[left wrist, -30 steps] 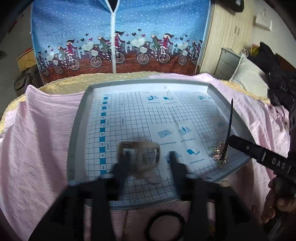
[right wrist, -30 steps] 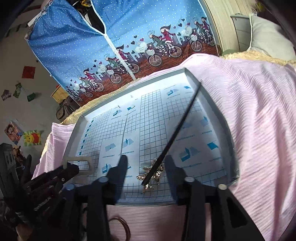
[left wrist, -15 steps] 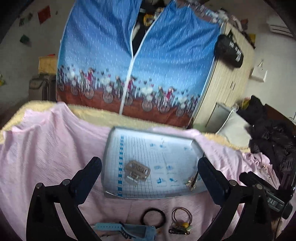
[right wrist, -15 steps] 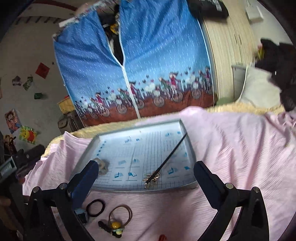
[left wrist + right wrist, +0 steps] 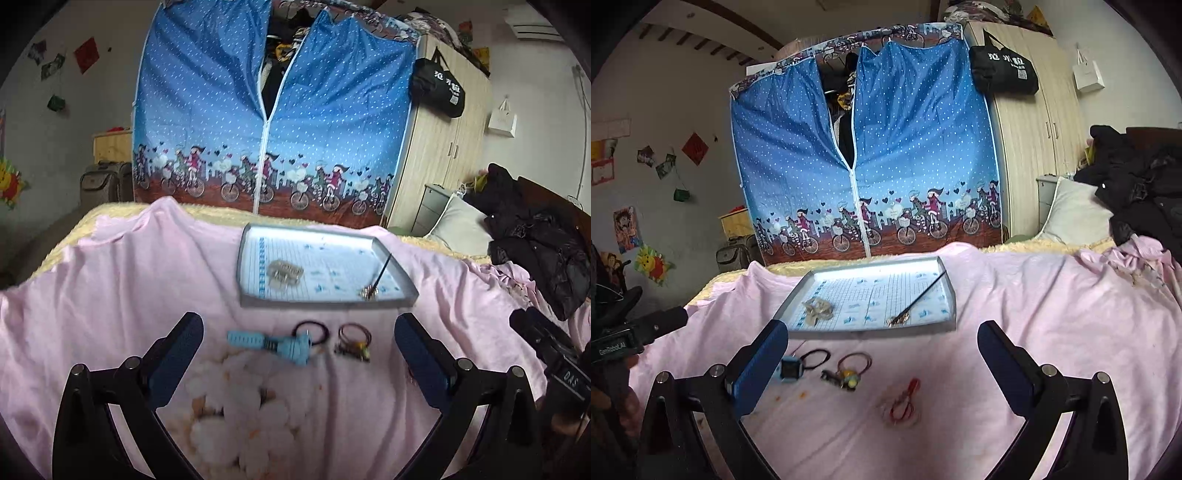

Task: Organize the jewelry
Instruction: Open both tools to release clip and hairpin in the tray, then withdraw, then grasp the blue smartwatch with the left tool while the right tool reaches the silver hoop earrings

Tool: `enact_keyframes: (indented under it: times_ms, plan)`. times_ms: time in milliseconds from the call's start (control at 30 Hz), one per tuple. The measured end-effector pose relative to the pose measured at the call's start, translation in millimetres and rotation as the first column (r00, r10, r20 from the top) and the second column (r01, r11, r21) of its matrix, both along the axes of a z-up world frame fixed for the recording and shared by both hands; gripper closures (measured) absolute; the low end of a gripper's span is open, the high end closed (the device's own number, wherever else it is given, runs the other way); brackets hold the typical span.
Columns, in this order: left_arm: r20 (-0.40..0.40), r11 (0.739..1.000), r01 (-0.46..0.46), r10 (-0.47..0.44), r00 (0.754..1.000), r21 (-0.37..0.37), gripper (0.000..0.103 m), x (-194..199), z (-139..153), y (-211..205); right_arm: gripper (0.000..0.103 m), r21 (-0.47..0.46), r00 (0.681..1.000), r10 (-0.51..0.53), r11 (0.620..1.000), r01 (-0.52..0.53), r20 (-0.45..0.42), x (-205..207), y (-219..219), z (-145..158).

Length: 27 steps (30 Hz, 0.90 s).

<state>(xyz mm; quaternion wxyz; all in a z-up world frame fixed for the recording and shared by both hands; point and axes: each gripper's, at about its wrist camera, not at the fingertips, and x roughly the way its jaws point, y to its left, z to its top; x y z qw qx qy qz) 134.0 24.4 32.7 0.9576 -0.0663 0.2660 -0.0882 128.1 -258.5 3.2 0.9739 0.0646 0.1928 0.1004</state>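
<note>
A grey tray (image 5: 325,304) (image 5: 871,329) with a gridded sheet lies on the pink bedspread. In it rest a beige hair clip (image 5: 285,272) (image 5: 817,309) at the left and a black hair stick with a gold ornament (image 5: 376,278) (image 5: 918,297) at the right. In front of the tray lie a blue watch (image 5: 269,343) (image 5: 788,369), a black hair tie (image 5: 309,330) (image 5: 815,357), a brown hair tie with a yellow charm (image 5: 354,341) (image 5: 849,371) and a red cord (image 5: 903,400). My left gripper (image 5: 298,360) and right gripper (image 5: 882,363) both stand open and empty, well back from the tray.
A blue zip-up fabric wardrobe (image 5: 273,122) stands behind the bed. A wooden wardrobe (image 5: 447,147) with a black bag is at the right. A pillow (image 5: 458,229) and dark clothes (image 5: 539,236) lie at the right of the bed.
Both grippers let go of the hair clip and the hair stick in the tray, opened wide, and pulled back and up from it.
</note>
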Motion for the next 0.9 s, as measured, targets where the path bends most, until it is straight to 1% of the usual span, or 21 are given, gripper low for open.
enact_keyframes:
  times_ms: [67, 200, 267, 333, 400, 467, 500, 567, 700, 800, 900]
  plan:
    - [-0.025, 1.0, -0.002, 0.001, 1.0, -0.005, 0.001, -11, -6, -1, 0.0, 0.004, 0.999, 0.007, 1.0, -0.006, -0.035, -13, 4, -7]
    - [-0.084, 0.999, -0.001, 0.005, 0.996, 0.049, 0.001, -27, -19, -10, 0.0, 0.012, 0.991, 0.003, 1.0, -0.002, -0.137, -30, 9, -27]
    - [-0.107, 0.998, 0.008, -0.001, 0.994, 0.063, 0.001, -31, -24, -15, 0.0, 0.009, 0.982, -0.007, 1.0, 0.009, -0.19, -33, 12, -36]
    - [-0.139, 0.998, 0.014, -0.004, 0.99, 0.066, 0.001, -31, -31, -16, 0.0, -0.01, 0.966, -0.021, 1.0, 0.019, -0.259, -29, 15, -47]
    - [-0.185, 0.997, 0.024, -0.01, 0.983, 0.07, 0.001, -26, -39, -16, 0.0, -0.002, 0.95, -0.022, 1.0, 0.022, -0.31, -22, 13, -53]
    - [-0.242, 0.996, 0.034, -0.013, 0.97, 0.084, 0.001, -18, -48, -18, 0.0, 0.012, 0.937, -0.021, 1.0, 0.028, -0.35, -19, 12, -58]
    - [-0.266, 0.996, 0.036, -0.012, 0.964, 0.087, 0.001, -14, -51, -19, 0.0, 0.021, 0.922, -0.018, 0.999, 0.028, -0.388, -13, 10, -62]
    - [-0.312, 0.996, 0.046, -0.021, 0.95, 0.072, 0.001, -6, -59, -17, 0.0, 0.038, 0.898, -0.011, 0.999, 0.031, -0.439, -9, 8, -71]
    - [-0.412, 0.996, 0.076, -0.05, 0.91, 0.047, 0.001, 15, -72, -16, 0.0, 0.085, 0.855, 0.02, 0.996, 0.028, -0.519, 7, 2, -79]
    - [-0.453, 0.993, 0.106, -0.073, 0.888, 0.048, 0.001, 32, -74, -16, 0.0, 0.113, 0.827, 0.053, 0.993, 0.013, -0.56, 25, 0, -84]
    - [-0.467, 0.988, 0.137, -0.092, 0.88, 0.064, 0.001, 51, -73, -18, 0.0, 0.119, 0.8, 0.077, 0.993, -0.007, -0.595, 47, 2, -88]
